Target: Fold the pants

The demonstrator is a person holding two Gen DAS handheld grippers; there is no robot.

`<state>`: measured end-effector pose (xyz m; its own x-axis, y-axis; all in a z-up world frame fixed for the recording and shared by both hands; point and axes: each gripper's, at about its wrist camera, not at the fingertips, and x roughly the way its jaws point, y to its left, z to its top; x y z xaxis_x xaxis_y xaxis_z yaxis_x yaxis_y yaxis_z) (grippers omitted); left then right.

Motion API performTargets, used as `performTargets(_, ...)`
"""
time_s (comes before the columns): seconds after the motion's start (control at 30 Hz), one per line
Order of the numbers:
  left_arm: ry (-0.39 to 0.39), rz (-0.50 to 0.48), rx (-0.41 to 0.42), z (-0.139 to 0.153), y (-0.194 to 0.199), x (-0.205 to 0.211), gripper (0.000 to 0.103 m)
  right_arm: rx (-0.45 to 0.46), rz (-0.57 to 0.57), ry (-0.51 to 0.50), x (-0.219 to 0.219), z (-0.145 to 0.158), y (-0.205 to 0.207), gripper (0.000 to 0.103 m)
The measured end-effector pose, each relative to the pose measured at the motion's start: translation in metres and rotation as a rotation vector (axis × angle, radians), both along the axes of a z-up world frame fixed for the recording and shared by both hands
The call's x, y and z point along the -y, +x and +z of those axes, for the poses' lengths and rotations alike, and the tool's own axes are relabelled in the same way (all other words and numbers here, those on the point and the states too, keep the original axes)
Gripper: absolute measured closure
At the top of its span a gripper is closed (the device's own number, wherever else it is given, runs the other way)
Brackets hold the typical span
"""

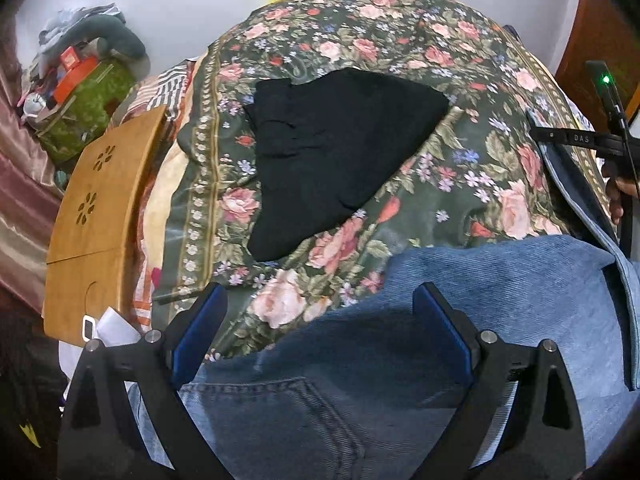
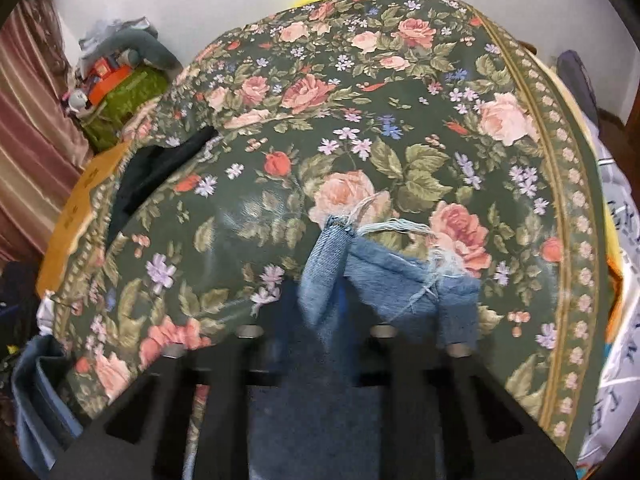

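in the left wrist view, a heap of cloth and boxes [image 1: 80, 76] is sitting far left, too jumbled to sort out, with a wooden board [image 1: 100, 216] beside it showing petal-shaped cutouts. the floral bedspread [image 1: 400, 40], dark green with pink roses and a beaded border, is covering the bed. a black garment [image 1: 336, 152] is lying folded into a rough triangle on it, its details lost in the darkness. the left tongs [image 1: 324, 328] are standing released, blue-padded fingers [image 1: 200, 332] spread wide, hovering over the jeans [image 1: 500, 288], whose faded denim and stitched back pocket are spreading across the near edge of the bed, cut off by the frame below. at far right, a black bar lettered "das" [image 1: 576, 138] and a green light are showing, with part of a hand behind.

in the right wrist view, the black garment is only peeking out at the left. the right tongs [image 2: 320, 336] are clenched on a frayed jeans hem [image 2: 340, 264], loose pale threads trailing over a rose; the fingers themselves are blurred and mostly hidden under denim. at far right, white printed fabric [image 2: 616, 320] is showing writing too warped to read.
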<state>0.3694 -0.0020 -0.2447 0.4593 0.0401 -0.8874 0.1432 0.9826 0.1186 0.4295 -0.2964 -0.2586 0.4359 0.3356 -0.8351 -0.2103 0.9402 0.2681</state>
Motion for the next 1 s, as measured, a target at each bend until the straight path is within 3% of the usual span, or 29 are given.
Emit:
performTargets(0.1, 0.010, -0.027, -0.002, 0.004, -0.007, 0.013, 0.008, 0.021, -0.005, -0.004, 0.011, 0.011, -0.008, 0.095)
performTargets(0.2, 0.079, -0.034, 0.028, 0.011, -0.018, 0.030, 0.008, 0.064, -0.039, 0.030, 0.036, 0.035, -0.027, 0.095)
performTargets(0.33, 0.154, -0.029, 0.071, 0.025, -0.032, 0.047, 0.008, 0.144, -0.096, 0.047, 0.085, 0.083, -0.055, 0.095)
performTargets(0.53, 0.097, -0.100, 0.104, 0.051, -0.058, 0.080, 0.007, 0.262, -0.180, 0.057, 0.150, 0.153, -0.101, 0.095)
performTargets(0.6, 0.060, -0.128, 0.068, 0.049, -0.062, 0.094, 0.005, 0.302, -0.200, 0.055, 0.167, 0.174, -0.120, 0.096)
performTargets(0.67, 0.001, -0.169, -0.024, 0.037, -0.064, 0.115, 0.005, 0.349, -0.219, 0.062, 0.184, 0.193, -0.140, 0.096)
performTargets(0.77, -0.026, -0.216, -0.116, 0.018, -0.068, 0.145, 0.005, 0.409, -0.233, 0.061, 0.202, 0.213, -0.167, 0.096)
performTargets(0.9, -0.009, -0.262, -0.136, 0.007, -0.082, 0.185, 0.005, 0.390, -0.240, 0.044, 0.215, 0.203, -0.184, 0.096)
performTargets(1.0, -0.021, -0.298, -0.148, 0.005, -0.091, 0.202, 0.005, 0.315, -0.264, 0.016, 0.224, 0.167, -0.193, 0.096)
